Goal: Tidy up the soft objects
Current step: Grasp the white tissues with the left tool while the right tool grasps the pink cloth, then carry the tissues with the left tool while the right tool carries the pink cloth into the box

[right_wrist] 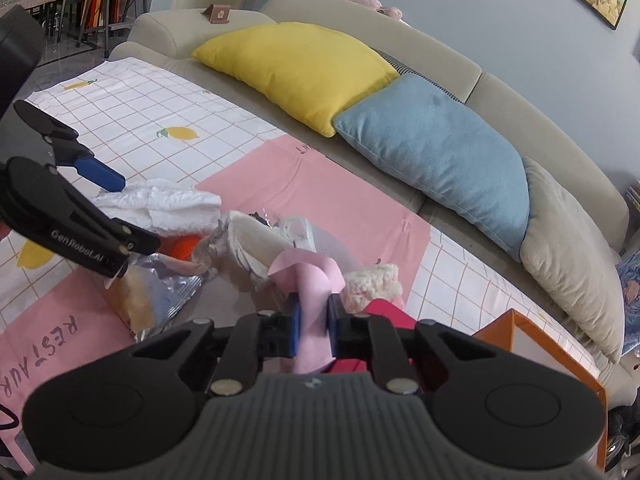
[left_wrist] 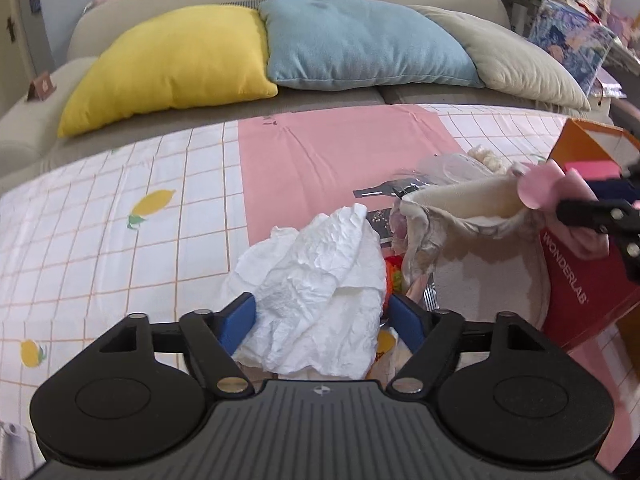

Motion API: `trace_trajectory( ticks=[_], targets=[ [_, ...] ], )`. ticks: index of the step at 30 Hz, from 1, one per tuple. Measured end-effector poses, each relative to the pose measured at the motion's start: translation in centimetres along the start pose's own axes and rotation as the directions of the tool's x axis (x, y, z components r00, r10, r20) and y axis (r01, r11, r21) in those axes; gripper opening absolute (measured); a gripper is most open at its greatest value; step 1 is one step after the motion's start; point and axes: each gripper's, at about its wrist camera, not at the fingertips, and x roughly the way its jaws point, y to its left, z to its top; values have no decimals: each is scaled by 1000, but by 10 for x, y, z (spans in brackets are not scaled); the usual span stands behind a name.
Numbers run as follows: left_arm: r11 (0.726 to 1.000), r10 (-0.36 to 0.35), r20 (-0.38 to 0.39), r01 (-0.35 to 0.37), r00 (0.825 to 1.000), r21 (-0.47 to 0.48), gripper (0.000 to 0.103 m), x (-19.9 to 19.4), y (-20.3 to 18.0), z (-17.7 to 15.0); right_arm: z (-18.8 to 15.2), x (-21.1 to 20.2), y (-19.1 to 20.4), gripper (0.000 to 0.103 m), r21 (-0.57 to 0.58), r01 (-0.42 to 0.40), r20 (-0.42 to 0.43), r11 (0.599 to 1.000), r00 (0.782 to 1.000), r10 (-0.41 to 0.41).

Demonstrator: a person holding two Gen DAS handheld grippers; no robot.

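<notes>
Right wrist view has the right gripper point(right_wrist: 313, 320) clamped tight on a pink fabric ear or ribbon point(right_wrist: 316, 280), the blue pads squeezing it from both sides. That pink bit seems to belong to a cream plush slipper point(right_wrist: 256, 240) lying just past the fingertips, ahead and to their left. A fluffy cream thing point(right_wrist: 374, 282) sits just right of the fingertips, and an orange box point(right_wrist: 520, 332) is further right and nearer the camera.

Over on the left wrist view, the left gripper point(left_wrist: 318, 312) is spread wide with a crumpled white tissue wad point(left_wrist: 320, 276) sitting between the blue fingers point(left_wrist: 240, 316). The pads look like they're beside it, not pressing, so I'd call it released for now. The slipper and some crinkly plastic wrap point(left_wrist: 440, 168) are ahead and to the right of those fingers.

So my read: right side has its grab, left side is lined up but not yet closed. Early-ish in the tidy-up, since the pile on the lemon-print cloth point(left_wrist: 120, 208) is a jumble.

Next up, probably close the left fingers gently on the tissue, it'll crush easily, and lift the slipper by that ear slowly, since a thin flap could slip or drag the wrap along.
</notes>
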Motion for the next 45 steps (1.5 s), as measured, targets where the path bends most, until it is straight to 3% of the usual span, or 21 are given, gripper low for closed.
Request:
trace_trajectory(
  ticks=[2, 4, 5, 8, 15, 22, 33, 39, 45],
  targets=[
    [999, -6, -26, 5, 1000, -46, 54, 1, 6, 3, -1, -4, -1, 9, 5, -1, 6, 1000, 1000, 0],
    [998, 22, -52, -25, 998, -65, 36, 4, 9, 5, -1, -8, -2, 7, 6, -1, 16, 1000, 1000, 1],
    [997, 33, -53, -37, 998, -70, 29, 4, 10, 5, -2, -10, -2, 4, 7, 1, 20, 1000, 1000, -1],
    [995, 54, -16, -55, 998, -78, 20, -6, 11, 6, -1, -17, -5, 1, 24, -1, 29, 1000, 1000, 1],
    [991, 87, 97, -77, 991, -105, 19, -52, 1, 4, -1, -41, -9, 0, 75, -24, 74, 997, 997, 18],
    [985, 47, 189, -14, 981, -175, 19, -110, -21, -5, -8, -76, -7, 0, 130, -54, 128, 990, 991, 37],
    [980, -65, 183, 97, 981, -174, 19, -146, -72, -33, -43, -128, -7, 0, 232, -125, 157, 965, 984, 89],
    [982, -109, 197, 136, 974, -128, 19, -159, -99, -31, -55, -158, -27, 0, 290, -116, 198, 950, 978, 59],
    [975, -174, 237, 200, 956, -93, 19, -173, -129, -14, -65, -185, -58, 0, 327, -49, 230, 944, 973, -29]
  ],
)
